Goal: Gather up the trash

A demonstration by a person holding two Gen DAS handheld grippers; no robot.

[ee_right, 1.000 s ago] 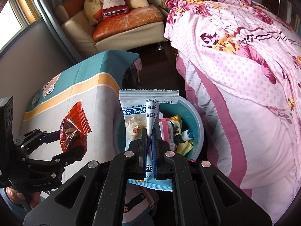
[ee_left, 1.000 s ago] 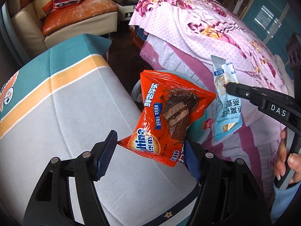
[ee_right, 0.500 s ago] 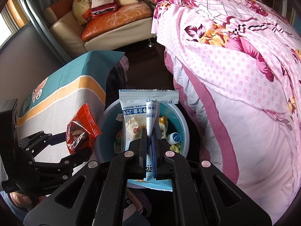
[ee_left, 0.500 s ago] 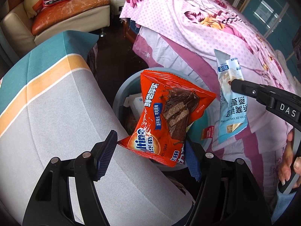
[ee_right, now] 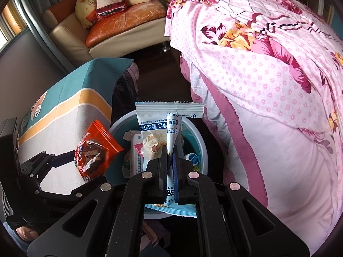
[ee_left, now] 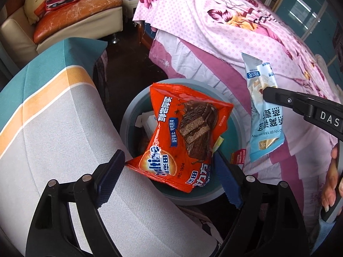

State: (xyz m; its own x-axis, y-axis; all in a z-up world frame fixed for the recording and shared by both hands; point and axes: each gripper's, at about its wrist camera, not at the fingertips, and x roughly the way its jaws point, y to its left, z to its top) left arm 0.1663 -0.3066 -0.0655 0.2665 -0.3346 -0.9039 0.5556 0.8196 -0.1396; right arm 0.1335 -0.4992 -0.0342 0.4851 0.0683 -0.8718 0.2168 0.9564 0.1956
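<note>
An orange chocolate-cake wrapper (ee_left: pixel 182 137) hangs between the pads of my left gripper (ee_left: pixel 169 171), right over the round blue-grey trash bin (ee_left: pixel 128 115). The jaws are opening and the pads stand just off the wrapper's edges. My right gripper (ee_right: pixel 170 156) is shut on a light blue snack wrapper (ee_right: pixel 156 132), which it holds upright above the same bin (ee_right: pixel 201 150). The left wrist view shows that blue wrapper (ee_left: pixel 263 115) to the right of the bin. Several packets lie inside the bin. The orange wrapper (ee_right: pixel 94 150) shows at the bin's left rim.
A table under a teal, orange and grey cloth (ee_left: pixel 53 128) borders the bin on the left. A bed with a pink floral cover (ee_left: pixel 235 32) borders it on the right. A cream and orange sofa (ee_left: pixel 75 15) stands behind. A person's hand (ee_left: pixel 330 184) holds the right gripper.
Both grippers came forward from the table edge to above the bin. The left jaws spread wider and the orange wrapper sagged between them. The right gripper kept its hold.
</note>
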